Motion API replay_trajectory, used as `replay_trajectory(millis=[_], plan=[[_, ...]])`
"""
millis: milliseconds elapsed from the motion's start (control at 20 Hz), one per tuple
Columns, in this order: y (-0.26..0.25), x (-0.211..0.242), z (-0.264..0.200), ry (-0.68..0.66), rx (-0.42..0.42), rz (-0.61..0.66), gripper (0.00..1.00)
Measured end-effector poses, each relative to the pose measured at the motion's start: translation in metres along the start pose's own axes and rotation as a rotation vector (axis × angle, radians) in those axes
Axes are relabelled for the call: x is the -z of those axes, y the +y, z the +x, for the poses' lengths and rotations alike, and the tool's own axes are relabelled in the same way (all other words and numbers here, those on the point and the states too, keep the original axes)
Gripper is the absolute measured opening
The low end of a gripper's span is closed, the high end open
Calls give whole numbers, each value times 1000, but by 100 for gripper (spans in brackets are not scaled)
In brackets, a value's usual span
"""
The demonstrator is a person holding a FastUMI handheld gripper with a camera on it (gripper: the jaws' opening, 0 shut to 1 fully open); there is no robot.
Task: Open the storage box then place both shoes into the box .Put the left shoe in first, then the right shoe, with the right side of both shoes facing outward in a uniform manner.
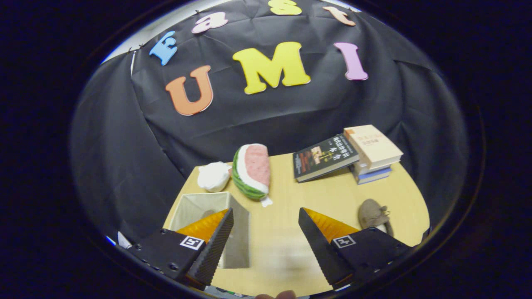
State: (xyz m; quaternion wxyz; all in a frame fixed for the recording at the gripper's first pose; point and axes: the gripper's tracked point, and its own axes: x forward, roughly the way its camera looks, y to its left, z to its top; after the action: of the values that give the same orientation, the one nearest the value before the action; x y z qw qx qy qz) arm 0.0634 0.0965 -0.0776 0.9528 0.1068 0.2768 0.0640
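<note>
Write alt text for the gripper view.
The open claw hangs over a wooden table, one finger above an open storage box. Beyond lie a watermelon plush, white bundle, books and mouse toy.

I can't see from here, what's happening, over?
Gripper open, holding nothing. Storage box open-topped by left finger. One shoe beyond right finger. Table between fingers bare.

- Even, fairly bright light from above on the table; shadows soft.
- Strong fisheye bending toward the rim.
- Table between the spread fingers of the gripper looks smeared, blurry.
</note>
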Motion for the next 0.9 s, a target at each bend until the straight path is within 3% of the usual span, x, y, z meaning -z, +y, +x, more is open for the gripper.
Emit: replay_trajectory(millis=[600, 900], plan=[[-232, 5, -22, 16, 137, 48, 96], [-300, 54, 8, 174, 141, -24, 96]])
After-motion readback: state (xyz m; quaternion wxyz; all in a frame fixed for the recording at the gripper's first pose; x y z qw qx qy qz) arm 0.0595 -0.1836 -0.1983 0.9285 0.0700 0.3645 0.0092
